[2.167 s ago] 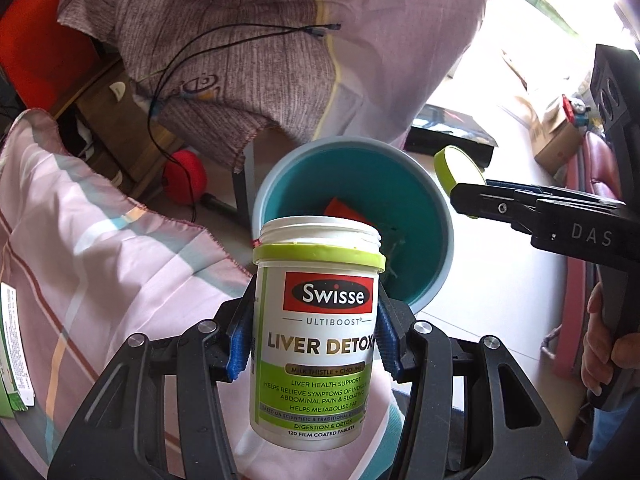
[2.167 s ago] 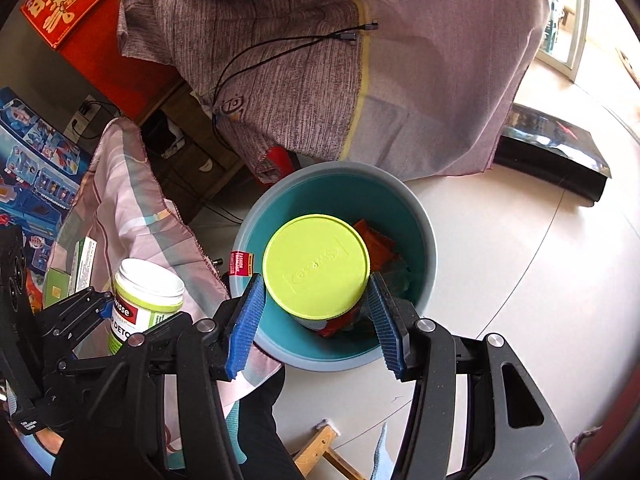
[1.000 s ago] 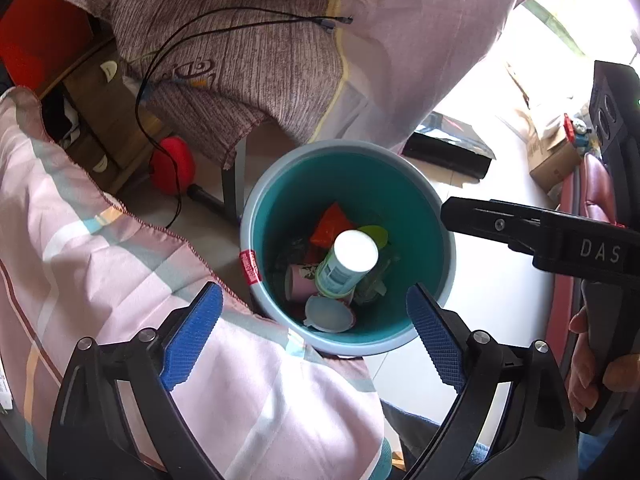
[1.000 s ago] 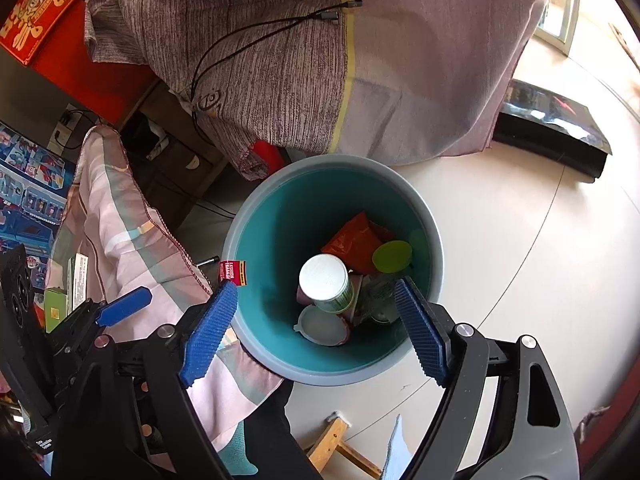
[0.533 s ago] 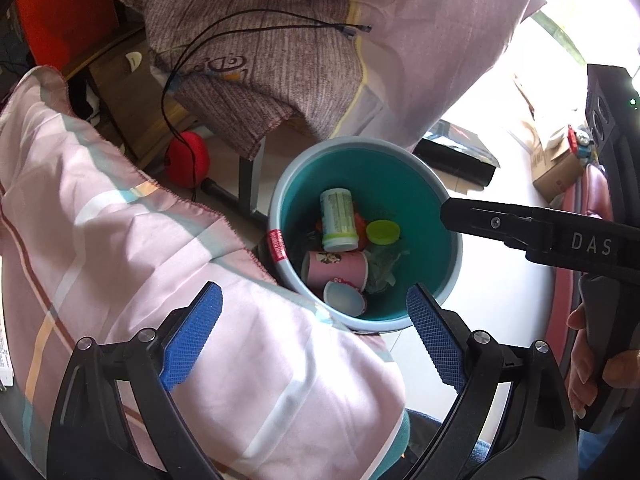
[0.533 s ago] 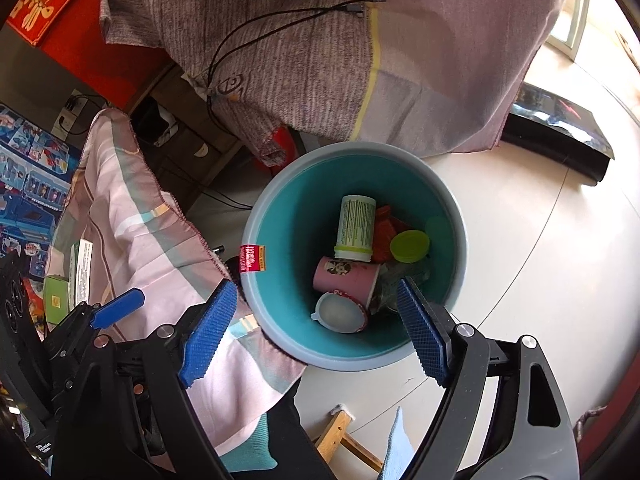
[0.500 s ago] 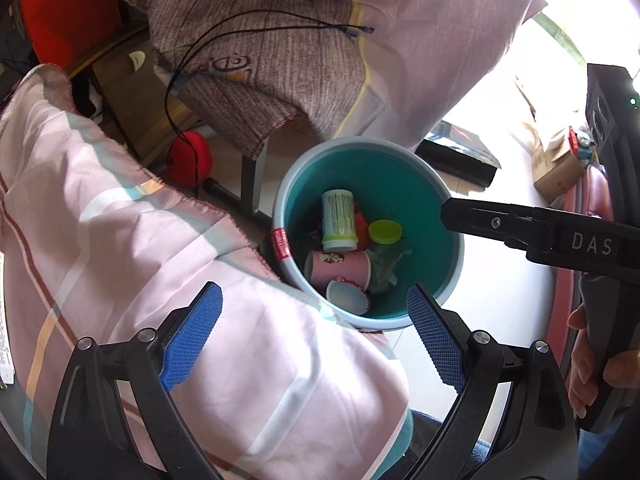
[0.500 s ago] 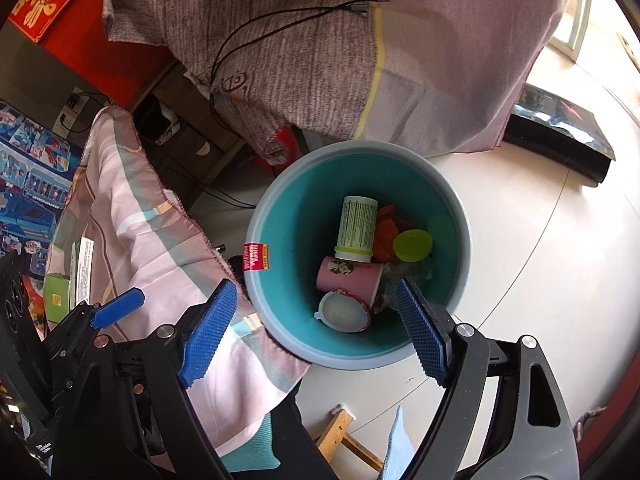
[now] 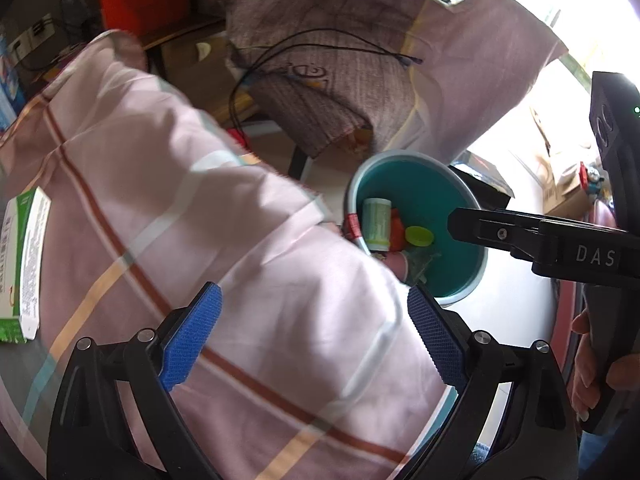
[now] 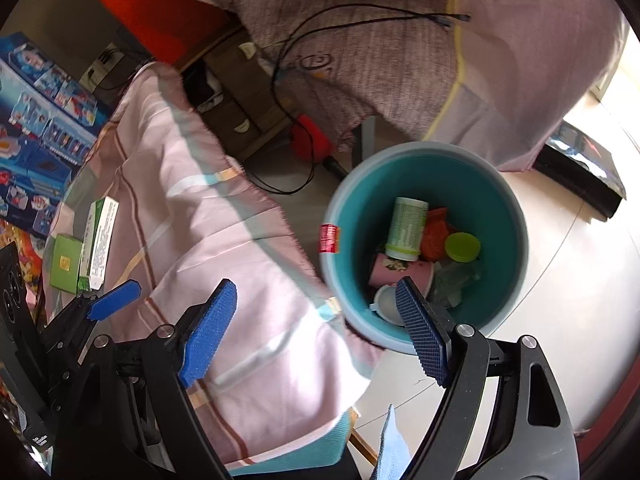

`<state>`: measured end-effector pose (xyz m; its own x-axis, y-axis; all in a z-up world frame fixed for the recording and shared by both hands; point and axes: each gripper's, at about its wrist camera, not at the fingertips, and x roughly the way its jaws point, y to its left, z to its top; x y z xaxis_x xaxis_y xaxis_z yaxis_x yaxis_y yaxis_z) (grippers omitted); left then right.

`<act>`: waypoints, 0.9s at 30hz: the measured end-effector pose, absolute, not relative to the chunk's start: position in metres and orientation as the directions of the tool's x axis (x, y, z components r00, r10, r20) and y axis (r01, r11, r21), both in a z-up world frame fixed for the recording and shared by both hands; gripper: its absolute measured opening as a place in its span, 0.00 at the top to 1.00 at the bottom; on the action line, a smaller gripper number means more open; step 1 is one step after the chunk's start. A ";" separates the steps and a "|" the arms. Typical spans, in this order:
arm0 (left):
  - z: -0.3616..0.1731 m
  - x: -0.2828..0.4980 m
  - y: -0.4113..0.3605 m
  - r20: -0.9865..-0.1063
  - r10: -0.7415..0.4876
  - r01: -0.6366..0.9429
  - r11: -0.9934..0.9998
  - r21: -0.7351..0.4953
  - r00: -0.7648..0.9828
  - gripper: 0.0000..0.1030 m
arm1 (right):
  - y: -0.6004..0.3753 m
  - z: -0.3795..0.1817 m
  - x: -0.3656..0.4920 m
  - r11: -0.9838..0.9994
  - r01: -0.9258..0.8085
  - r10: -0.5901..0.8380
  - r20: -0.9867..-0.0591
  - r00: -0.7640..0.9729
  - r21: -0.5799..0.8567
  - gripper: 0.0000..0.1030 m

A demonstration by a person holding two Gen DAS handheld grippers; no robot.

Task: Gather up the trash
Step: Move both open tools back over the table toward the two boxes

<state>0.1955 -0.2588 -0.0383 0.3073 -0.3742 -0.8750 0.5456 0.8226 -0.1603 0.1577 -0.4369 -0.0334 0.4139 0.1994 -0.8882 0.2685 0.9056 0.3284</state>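
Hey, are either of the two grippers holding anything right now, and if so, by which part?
Nothing is held. The left gripper and right gripper both stand open and empty above the pink striped cloth.

The left gripper (image 9: 314, 330) hangs wide open and empty over a pink checked cloth (image 9: 192, 208). Beyond the cloth's edge a teal bin (image 9: 448, 184) holds a white bottle (image 9: 376, 224) and a green lid (image 9: 419, 236). A green box (image 9: 24, 272) lies at left.

Black tongs (image 9: 312, 336), blue ridged pads (image 9: 191, 336)
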 end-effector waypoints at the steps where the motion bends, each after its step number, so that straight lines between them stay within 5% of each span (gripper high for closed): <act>1: -0.038 0.196 -0.252 -0.874 -0.373 0.538 0.827 -0.161 0.311 0.08 | -0.430 -0.032 0.160 0.909 0.261 0.201 -0.888 0.413 0.327 0.24; 27: -0.018 0.212 0.061 -0.847 -0.120 0.109 0.991 -0.074 0.518 0.07 | -0.199 -0.015 0.229 0.965 -0.076 0.263 -0.922 0.283 0.252 0.24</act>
